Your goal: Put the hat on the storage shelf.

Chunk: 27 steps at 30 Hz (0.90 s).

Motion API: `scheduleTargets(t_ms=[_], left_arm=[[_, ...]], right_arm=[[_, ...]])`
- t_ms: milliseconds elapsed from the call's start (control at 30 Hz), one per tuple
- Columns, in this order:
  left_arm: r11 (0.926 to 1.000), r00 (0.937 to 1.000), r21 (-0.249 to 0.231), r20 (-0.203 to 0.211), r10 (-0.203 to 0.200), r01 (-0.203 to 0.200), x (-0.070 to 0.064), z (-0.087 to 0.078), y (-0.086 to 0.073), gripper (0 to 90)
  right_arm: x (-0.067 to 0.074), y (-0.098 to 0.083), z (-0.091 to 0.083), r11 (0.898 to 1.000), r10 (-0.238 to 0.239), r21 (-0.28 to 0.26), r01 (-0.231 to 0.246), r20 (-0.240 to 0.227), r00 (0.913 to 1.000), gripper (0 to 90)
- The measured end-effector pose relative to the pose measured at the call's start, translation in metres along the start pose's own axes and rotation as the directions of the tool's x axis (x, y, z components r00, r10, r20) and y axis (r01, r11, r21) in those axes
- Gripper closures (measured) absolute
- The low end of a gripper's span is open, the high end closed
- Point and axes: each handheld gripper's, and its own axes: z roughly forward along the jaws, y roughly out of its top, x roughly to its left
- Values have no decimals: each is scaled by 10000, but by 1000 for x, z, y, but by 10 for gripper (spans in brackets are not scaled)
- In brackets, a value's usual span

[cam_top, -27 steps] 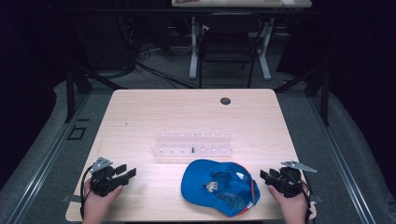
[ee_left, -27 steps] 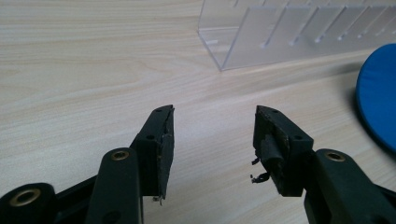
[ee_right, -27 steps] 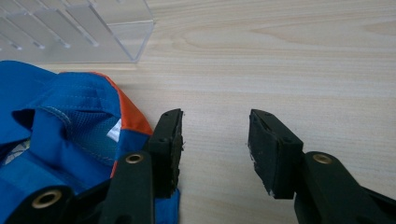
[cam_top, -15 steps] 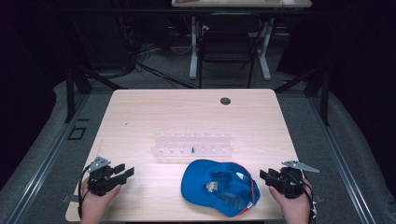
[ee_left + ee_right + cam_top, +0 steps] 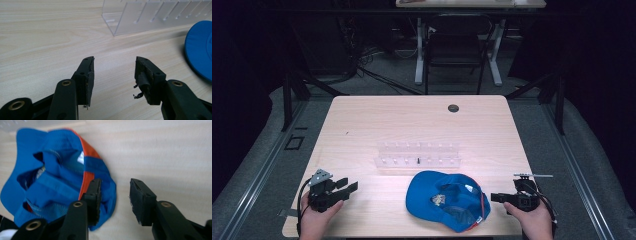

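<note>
Light wooden table point(image 5: 377, 125) carries a clear plastic rack point(image 5: 418, 154) mid-frame and a blue cap point(image 5: 447, 199) lying lower centre.

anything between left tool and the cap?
Nothing. In the high view, bare table runs from the left tool to the blue cap. The clear rack sits farther back, off that line.

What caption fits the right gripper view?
Open right gripper beside the edge of a blue cap on the table.

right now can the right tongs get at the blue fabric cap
Probably yes: the right tongs stand open just beside the crumpled blue fabric cap, with bare wooden table between and nothing blocking.
</note>
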Motion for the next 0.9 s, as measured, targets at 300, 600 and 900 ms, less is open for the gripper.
scheduleTargets(t_ms=[300, 600, 900], left_arm=[[9999, 9999, 98, 25, 99, -99, -2, 3, 1, 504], [9999, 9999, -5, -16, 132, -132, 0, 3, 2, 504], [9998, 9998, 84, -65, 191, -190, 1, -1, 2, 504]], right_arm=[[9, 0, 10, 9871, 139, 1588, -225, 548, 9984, 636], [14, 8, 21, 9666, 706, 2395, -916, 949, 9930, 646], [24, 12, 32, 9542, 489, 2844, -924, 1564, 9865, 664]])
